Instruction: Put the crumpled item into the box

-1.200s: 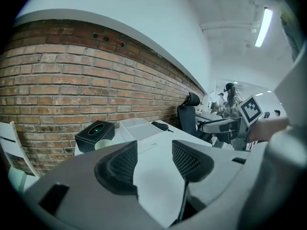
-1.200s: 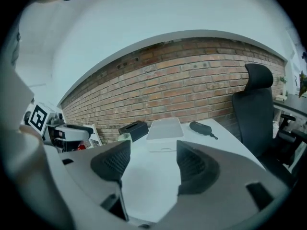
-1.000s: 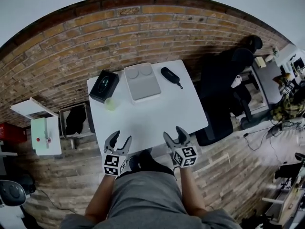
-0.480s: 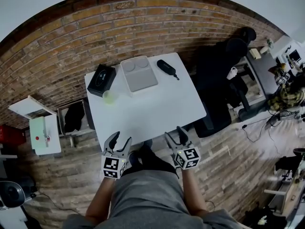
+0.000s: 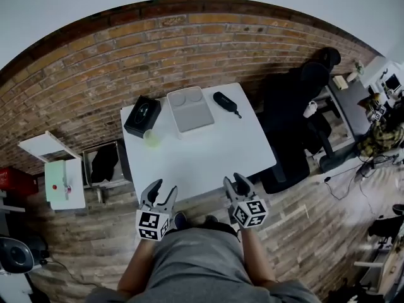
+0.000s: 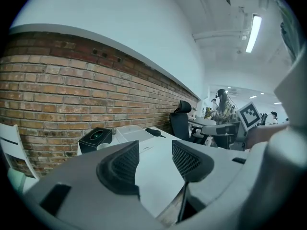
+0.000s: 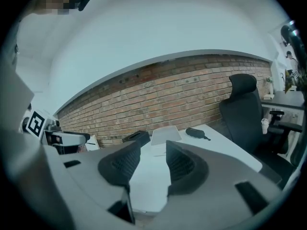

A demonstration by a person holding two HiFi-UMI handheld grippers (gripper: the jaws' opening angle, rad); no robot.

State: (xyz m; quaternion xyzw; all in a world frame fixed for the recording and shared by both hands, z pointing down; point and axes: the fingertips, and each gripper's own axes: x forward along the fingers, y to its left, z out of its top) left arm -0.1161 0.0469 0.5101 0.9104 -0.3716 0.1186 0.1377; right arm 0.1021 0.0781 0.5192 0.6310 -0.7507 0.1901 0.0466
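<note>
Just beside the box [image 5: 142, 115], on its near side, lies the crumpled item [image 5: 151, 137]. The left gripper [image 5: 164, 187], well short of the box, holds nothing, jaws wide apart. The right gripper [image 5: 235, 182], further right, is empty too; its jaws have just been closing to about half. Such narrow jaws may, I think, push the light item away or bump the box.
</note>
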